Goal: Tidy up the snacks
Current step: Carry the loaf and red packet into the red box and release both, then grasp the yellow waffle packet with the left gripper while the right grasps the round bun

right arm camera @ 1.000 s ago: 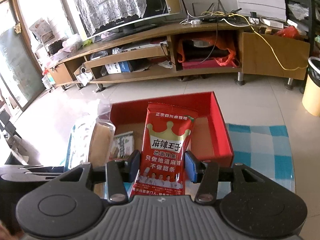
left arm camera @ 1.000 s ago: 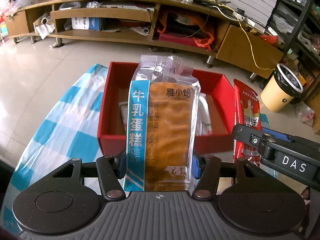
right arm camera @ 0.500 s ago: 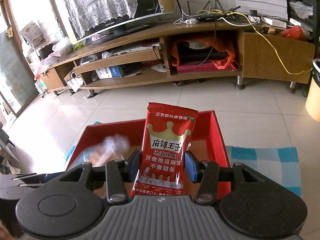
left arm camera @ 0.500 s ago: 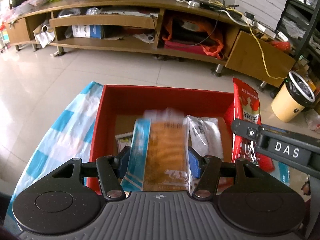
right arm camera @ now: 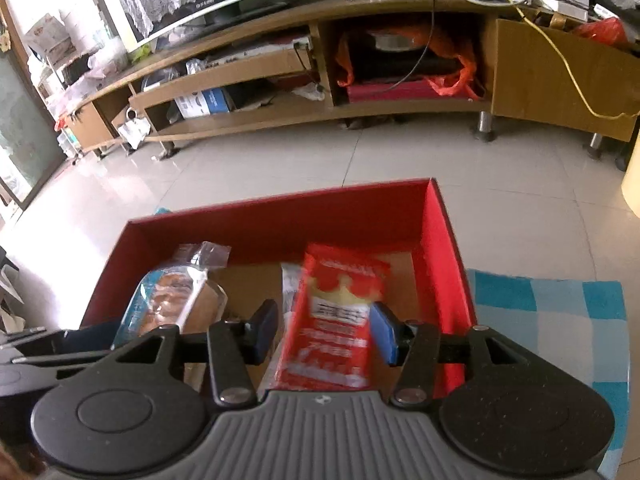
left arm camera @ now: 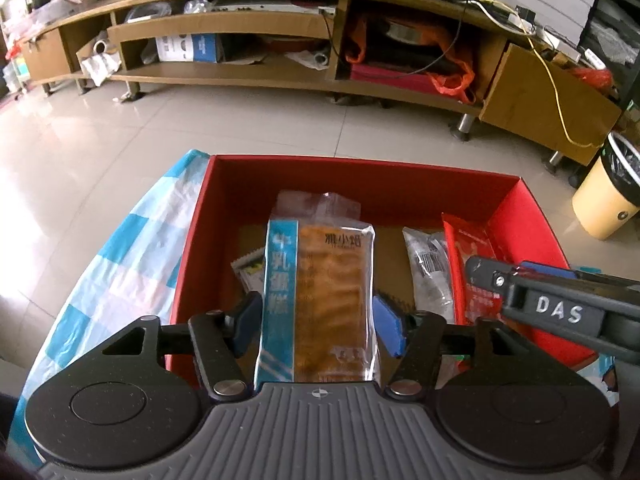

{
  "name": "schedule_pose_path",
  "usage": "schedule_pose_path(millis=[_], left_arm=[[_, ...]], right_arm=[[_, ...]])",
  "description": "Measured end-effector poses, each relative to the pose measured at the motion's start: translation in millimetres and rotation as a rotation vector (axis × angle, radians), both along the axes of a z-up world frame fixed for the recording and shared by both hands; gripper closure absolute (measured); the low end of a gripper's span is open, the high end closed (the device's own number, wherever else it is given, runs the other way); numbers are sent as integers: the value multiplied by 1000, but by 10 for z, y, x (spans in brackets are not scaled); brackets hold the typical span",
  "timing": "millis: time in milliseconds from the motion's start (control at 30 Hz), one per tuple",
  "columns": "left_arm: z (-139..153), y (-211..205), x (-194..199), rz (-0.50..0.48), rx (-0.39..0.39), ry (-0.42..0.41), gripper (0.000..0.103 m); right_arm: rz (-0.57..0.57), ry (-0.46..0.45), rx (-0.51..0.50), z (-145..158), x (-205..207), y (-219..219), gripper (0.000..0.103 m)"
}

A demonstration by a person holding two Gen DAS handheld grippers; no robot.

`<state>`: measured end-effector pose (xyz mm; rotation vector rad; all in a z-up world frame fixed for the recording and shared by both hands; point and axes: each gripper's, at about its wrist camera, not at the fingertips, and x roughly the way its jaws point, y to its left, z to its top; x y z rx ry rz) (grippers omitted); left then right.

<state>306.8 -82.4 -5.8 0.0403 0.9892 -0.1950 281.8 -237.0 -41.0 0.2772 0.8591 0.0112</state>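
Tiled living-room floor, long wooden TV bench point(left arm camera: 280, 76) at the back, and our red box point(left arm camera: 360, 178) in front of it on a blue checked cloth point(left arm camera: 132, 252). Both grippers look spread apart. The left gripper point(left arm camera: 318, 322) has the milk cake pack point(left arm camera: 320, 292) between its pads, long axis pointing into the box. The right gripper point(right arm camera: 326, 332) has the red spicy strip pack point(right arm camera: 336, 320) loose the same way, nearer the box's right wall.

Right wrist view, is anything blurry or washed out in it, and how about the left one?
Right wrist view: the red spicy snack packet is motion-smeared, and window light blows out the left edge. Left wrist view: the milk cake packet is slightly soft; fisheye bends the TV stand.
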Motion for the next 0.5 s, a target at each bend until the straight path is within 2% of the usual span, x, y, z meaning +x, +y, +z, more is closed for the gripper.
schedule_pose_path(millis=[100, 500], left_arm=[[74, 48, -21, 16, -9, -22, 26], [250, 251, -278, 26, -54, -12, 19]], right_arm=[[-8, -24, -3, 89, -32, -11, 44], [24, -28, -44, 285, -314, 143, 43]])
